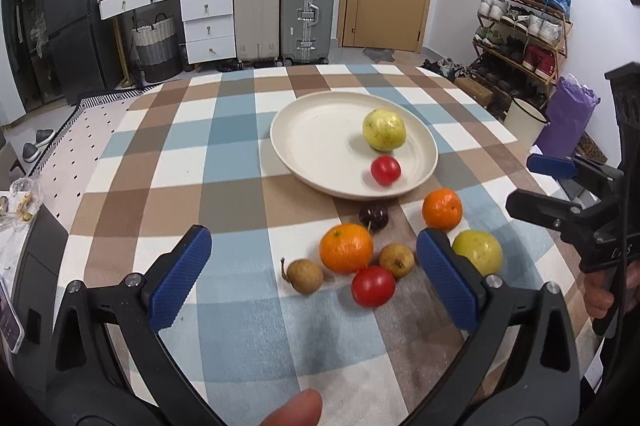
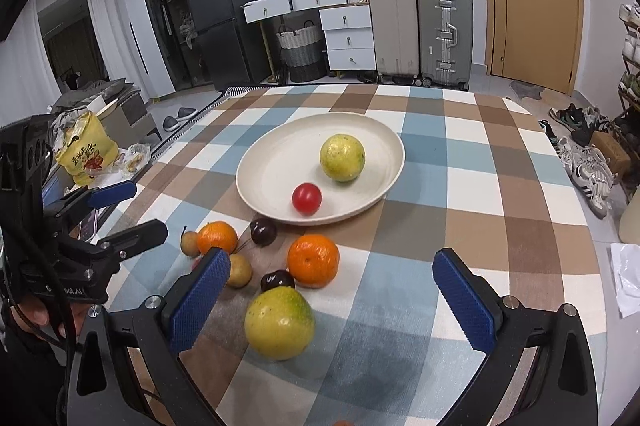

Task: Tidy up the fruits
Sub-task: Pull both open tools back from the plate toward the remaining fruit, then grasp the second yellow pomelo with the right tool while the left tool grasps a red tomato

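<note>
Both grippers, left [image 1: 314,266] and right [image 2: 332,286], hang wide open and empty over the checked cloth [image 1: 224,186].
On the plate [image 1: 312,130] lie a guava [image 1: 384,129] and a tomato [image 1: 385,170]. In front of it, loose on the cloth, sit two oranges [image 1: 346,248] [image 1: 442,209], a second guava [image 2: 279,322], a second tomato [image 1: 373,286], two cherries [image 2: 263,232] [image 2: 277,280] and two longans [image 1: 306,276] [image 1: 397,259], all close together.

Red tomato [image 2: 195,263] almost wholly hidden behind right tool's [image 2: 332,302] left pad; an orange object [image 2: 343,423] cut off by the bottom edge.
</note>
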